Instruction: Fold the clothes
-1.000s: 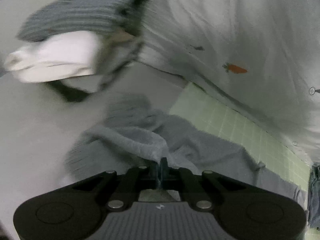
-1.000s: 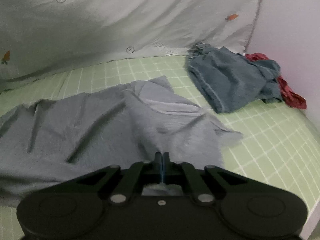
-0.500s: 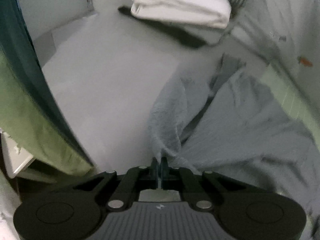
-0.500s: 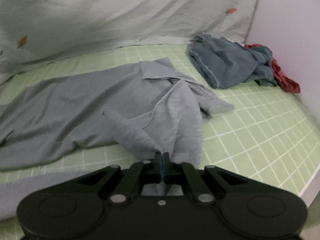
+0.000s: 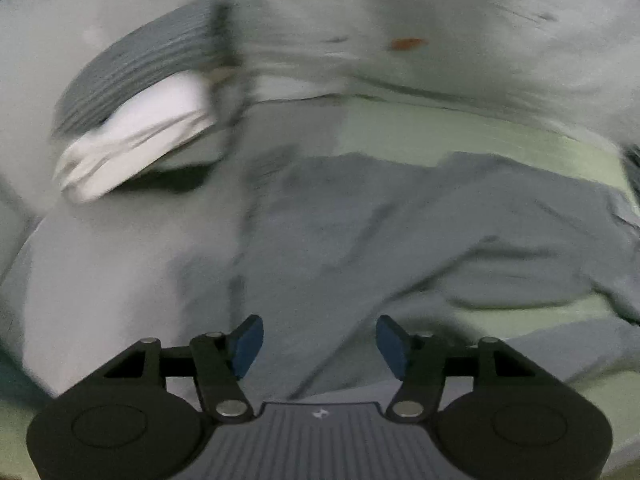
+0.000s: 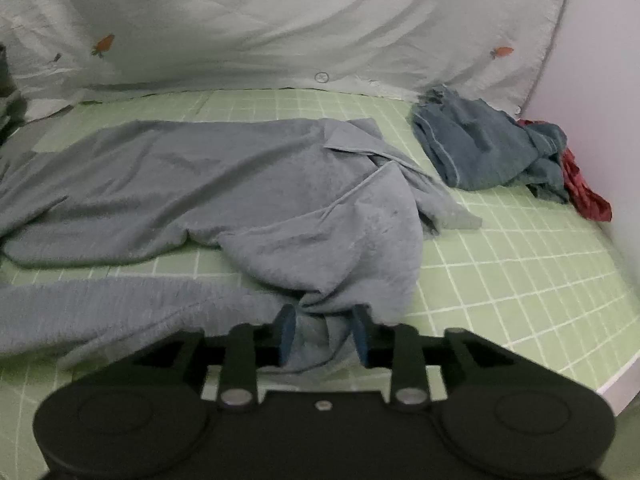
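Observation:
A grey-blue garment [image 6: 248, 196] lies spread and rumpled across the green checked bed sheet [image 6: 500, 264]. My right gripper [image 6: 323, 334] is open, its blue pads on either side of a bunched fold of the garment at the near edge, no longer pinching it. My left gripper [image 5: 318, 346] is wide open and empty just above the garment's other end [image 5: 400, 248], where it lies over a grey sheet [image 5: 100, 280]. The left wrist view is blurred by motion.
A folded stack of white cloth [image 5: 136, 136] under a striped grey one [image 5: 144, 68] sits at the left. A darker blue garment [image 6: 488, 152] and a red one [image 6: 584, 188] are heaped at the right by the wall. A white carrot-print quilt [image 6: 280, 28] rises behind.
Both grippers were shut on the garment and have opened, letting it drop onto the bed. The left gripper has swung back toward the quilt; the garment now lies more spread out.

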`<state>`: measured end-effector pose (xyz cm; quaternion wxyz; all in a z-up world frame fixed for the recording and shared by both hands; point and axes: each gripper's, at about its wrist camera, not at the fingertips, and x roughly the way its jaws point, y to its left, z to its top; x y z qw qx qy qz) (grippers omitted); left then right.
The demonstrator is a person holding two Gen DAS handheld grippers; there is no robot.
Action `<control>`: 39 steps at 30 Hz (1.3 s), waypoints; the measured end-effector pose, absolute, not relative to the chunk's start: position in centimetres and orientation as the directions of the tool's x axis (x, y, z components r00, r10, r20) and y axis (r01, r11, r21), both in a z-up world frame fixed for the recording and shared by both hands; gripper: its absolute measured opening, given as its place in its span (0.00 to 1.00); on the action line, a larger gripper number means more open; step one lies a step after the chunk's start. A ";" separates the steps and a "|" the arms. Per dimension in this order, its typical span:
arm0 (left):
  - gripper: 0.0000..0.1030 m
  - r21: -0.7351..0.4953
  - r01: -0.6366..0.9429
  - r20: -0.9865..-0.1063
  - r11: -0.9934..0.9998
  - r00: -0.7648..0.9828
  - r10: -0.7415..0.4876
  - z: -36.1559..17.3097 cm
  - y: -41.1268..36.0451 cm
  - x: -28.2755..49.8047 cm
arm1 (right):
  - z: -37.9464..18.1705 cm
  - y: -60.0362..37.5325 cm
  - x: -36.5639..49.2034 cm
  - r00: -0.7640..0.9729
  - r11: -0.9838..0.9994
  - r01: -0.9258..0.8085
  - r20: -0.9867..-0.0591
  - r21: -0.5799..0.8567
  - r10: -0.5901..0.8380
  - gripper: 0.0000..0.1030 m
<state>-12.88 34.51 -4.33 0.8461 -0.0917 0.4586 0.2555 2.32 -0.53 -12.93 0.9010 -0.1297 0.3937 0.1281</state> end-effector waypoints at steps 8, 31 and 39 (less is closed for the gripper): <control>0.75 0.065 -0.341 -0.806 0.938 0.536 0.251 -0.5 27.1 -4.2 | -11.2 -1.1 2.6 0.613 0.894 -0.437 -0.760 -0.100 0.215 0.94; 0.81 0.088 -0.314 -0.810 0.945 0.530 0.252 -3.5 17.7 0.8 | -11.3 -12.3 11.2 0.736 0.991 -0.123 -0.674 -0.047 0.059 0.02; 0.81 0.027 -0.410 -0.853 0.912 0.467 0.235 -5.8 17.2 -0.2 | -14.5 -19.2 11.5 0.651 0.998 0.051 -0.759 0.027 -0.013 0.01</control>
